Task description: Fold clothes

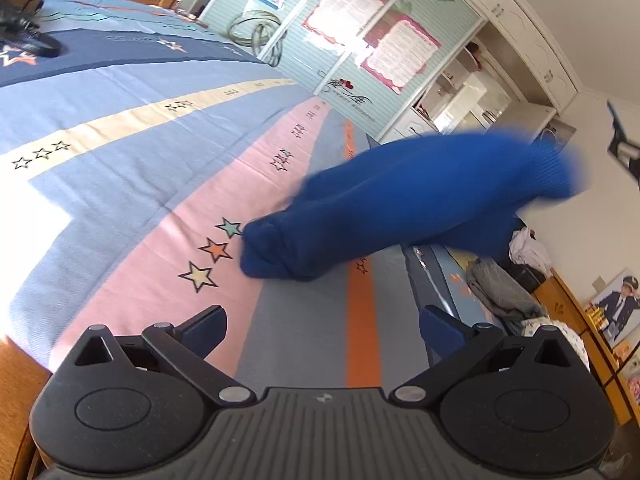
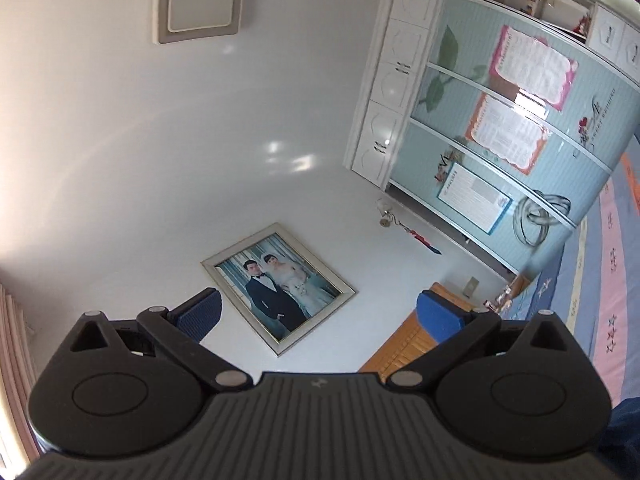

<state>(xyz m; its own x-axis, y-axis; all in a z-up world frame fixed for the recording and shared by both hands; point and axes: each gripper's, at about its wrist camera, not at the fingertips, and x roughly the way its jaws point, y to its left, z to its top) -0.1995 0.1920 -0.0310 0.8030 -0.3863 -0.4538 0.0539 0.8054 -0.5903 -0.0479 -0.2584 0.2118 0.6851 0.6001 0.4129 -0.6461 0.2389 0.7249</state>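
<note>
Left tool (image 1: 322, 330), nearest the left wrist lens, is seen with fingers spread wide and nothing between them, held low over the bed (image 1: 120, 128). Ahead of it and offset to the right, a blue knit garment (image 1: 400, 208) is found: its bunched end rests on the pink star stripe (image 1: 168, 264), while the rest rises up and away to the right, blurred, so it appears to be in motion and off the bedspread there. What carries that raised end cannot be told. Long axis runs from lower left to upper right, across the tool's line of sight. A pile of other clothes (image 1: 504, 292) is visible beyond the bed edge.

Right tool (image 2: 318, 312) is likewise seen spread apart and empty, aimed at a white wall with a framed photo (image 2: 278, 288) and the wardrobe (image 2: 500, 120). No garment is seen ahead of it.

Judged: the left tool is better placed, with the bunched end closest.
</note>
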